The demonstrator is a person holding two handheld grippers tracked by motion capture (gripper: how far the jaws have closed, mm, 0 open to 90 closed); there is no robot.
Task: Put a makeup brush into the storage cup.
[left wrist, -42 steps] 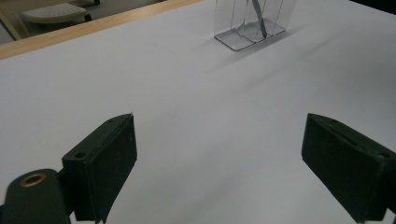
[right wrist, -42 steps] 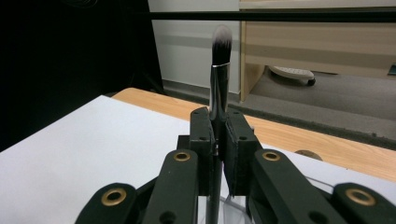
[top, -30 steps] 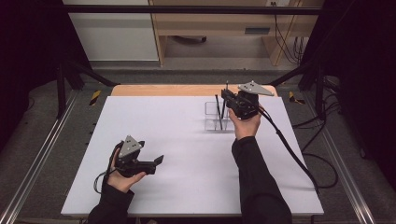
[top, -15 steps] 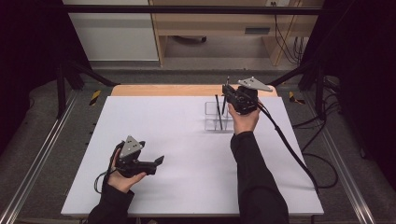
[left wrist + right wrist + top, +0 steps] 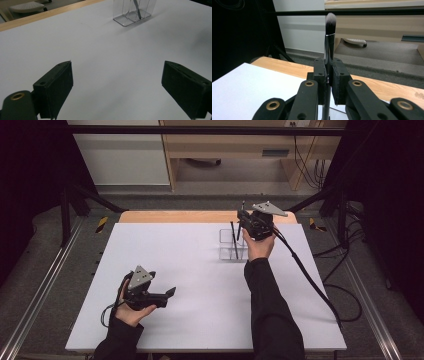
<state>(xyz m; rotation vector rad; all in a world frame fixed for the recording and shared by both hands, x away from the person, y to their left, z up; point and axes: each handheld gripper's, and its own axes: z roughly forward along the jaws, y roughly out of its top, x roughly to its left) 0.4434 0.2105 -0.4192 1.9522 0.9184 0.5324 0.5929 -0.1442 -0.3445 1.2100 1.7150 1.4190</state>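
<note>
White tabletop [image 5: 190,270] lies bare between the hands. Near its far edge, the right gripper [image 5: 328,75] clamps a makeup brush [image 5: 329,37] upright over the clear organizer [image 5: 231,245]; the left gripper [image 5: 117,87] rests spread wide.

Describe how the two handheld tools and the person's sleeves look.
Both are black. The left tool and right tool each carry a grey three-cornered plate on top and trail a black cable. The jaws are blocky black pads on linkage arms with brass-coloured pivot rings. The person wears long black sleeves.
</note>
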